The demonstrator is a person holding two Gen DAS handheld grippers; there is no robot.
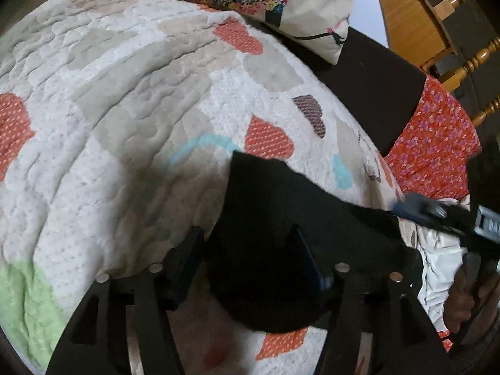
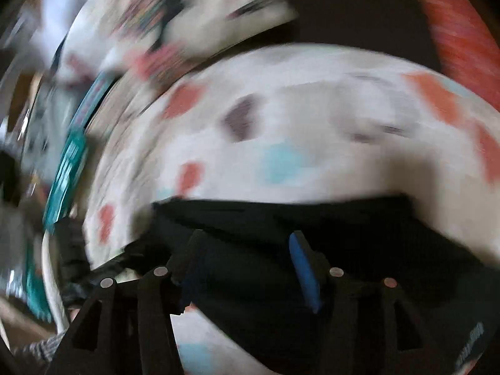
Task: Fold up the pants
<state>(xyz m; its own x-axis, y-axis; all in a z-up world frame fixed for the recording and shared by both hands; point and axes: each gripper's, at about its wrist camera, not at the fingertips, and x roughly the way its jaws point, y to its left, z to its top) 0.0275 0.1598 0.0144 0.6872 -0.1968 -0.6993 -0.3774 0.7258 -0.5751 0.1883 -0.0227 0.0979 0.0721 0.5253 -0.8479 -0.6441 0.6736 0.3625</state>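
While black pants (image 1: 281,218) lie on quilt (image 1: 125,109) — both tools apart

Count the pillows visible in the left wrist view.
1. A flower-print pillow lies at the top of the picture, at the head of the quilt. Others may be hidden beyond the frame.

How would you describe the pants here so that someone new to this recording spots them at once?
Start from the quilted bedspread, white and beige with orange patches, that fills the left wrist view. Near its lower right lie the pants, a bunched dark cloth reaching between the left gripper fingers. They are the only plain black fabric on the patterned quilt.
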